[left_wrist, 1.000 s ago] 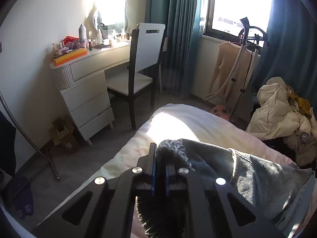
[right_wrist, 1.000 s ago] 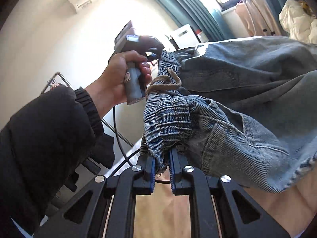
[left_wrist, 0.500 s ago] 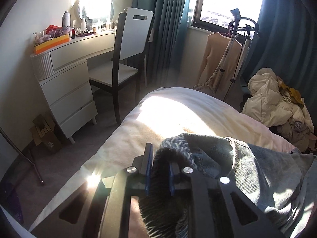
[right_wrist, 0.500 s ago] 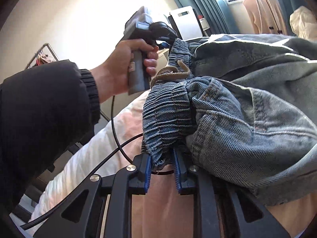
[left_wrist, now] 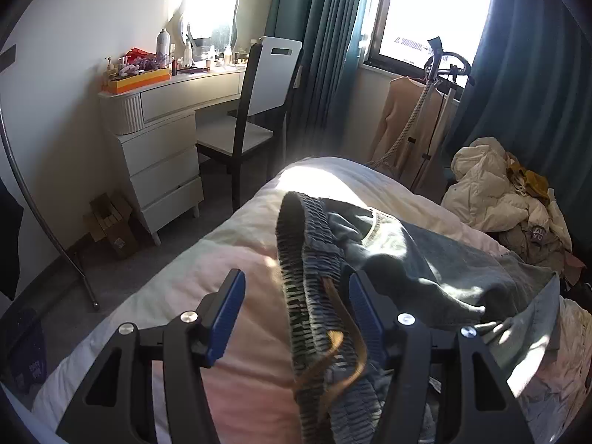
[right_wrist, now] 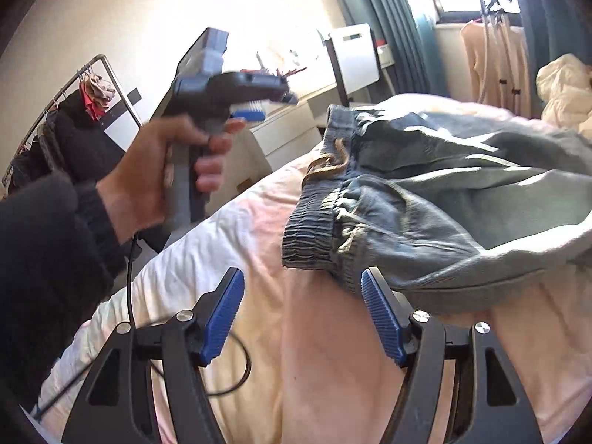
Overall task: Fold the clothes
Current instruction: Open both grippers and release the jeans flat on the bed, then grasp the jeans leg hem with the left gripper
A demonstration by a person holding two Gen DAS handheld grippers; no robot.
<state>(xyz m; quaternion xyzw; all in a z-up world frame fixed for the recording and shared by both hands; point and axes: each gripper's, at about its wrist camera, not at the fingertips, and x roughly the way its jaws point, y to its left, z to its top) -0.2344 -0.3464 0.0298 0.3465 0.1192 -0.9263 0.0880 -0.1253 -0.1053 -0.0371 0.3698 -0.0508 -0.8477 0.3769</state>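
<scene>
A pair of blue denim trousers (left_wrist: 425, 259) with an elastic waistband (left_wrist: 310, 259) and a tan drawstring (left_wrist: 333, 347) lies crumpled on the pink-white bed (left_wrist: 222, 277). My left gripper (left_wrist: 294, 314) has its jaws opening; the waistband runs loosely between them, close to the right pad (left_wrist: 364, 314), unpressed. In the right wrist view the trousers (right_wrist: 444, 192) lie on the bed (right_wrist: 325, 351). My right gripper (right_wrist: 301, 314) is also opening, nothing between its pads, the waistband (right_wrist: 310, 236) just ahead. A hand (right_wrist: 148, 181) holds the left gripper (right_wrist: 286, 96) up at the left.
A white dressing table (left_wrist: 166, 118) and a chair (left_wrist: 259, 111) stand left of the bed. By the window is a garment steamer (left_wrist: 436, 111) with a peach top. Cream jackets (left_wrist: 492, 192) pile up at right. A clothes rail (right_wrist: 74, 111) stands far left; a cable (right_wrist: 229, 377) trails on the bed.
Both grippers were shut on the waistband and have let it go. The trousers dropped onto the bed. The left gripper pulled back from the waistband, away to the left in the right view.
</scene>
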